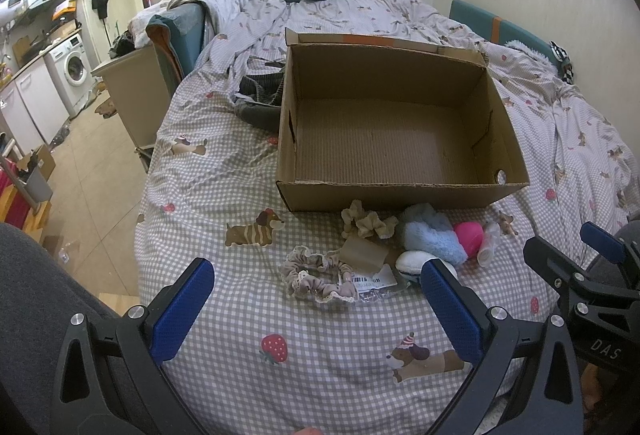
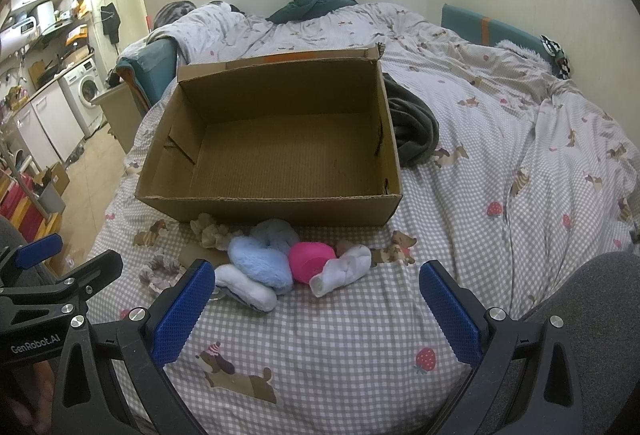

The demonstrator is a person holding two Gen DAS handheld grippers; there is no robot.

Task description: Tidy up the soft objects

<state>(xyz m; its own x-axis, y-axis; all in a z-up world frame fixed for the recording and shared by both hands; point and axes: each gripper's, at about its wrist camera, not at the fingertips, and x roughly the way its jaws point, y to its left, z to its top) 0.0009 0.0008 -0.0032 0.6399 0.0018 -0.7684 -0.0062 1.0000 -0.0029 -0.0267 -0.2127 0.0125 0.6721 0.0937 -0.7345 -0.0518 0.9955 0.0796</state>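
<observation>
Soft objects point(image 2: 276, 263) at twelve o'clock, beyond both wide-open, empty grippers, left gripper point(image 1: 316, 309) and right gripper point(image 2: 316, 309).

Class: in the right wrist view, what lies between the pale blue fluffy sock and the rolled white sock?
A bright pink round soft ball sits between the pale blue fluffy sock and the rolled white sock, touching both.

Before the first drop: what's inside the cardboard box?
Nothing visible: the cardboard box shows only bare corrugated floor. The strip behind its near wall is hidden.

washing machine point(image 1: 74, 69) | dark garment point(image 2: 412, 127) beside box | checked bedcover point(image 2: 480, 255)
</observation>
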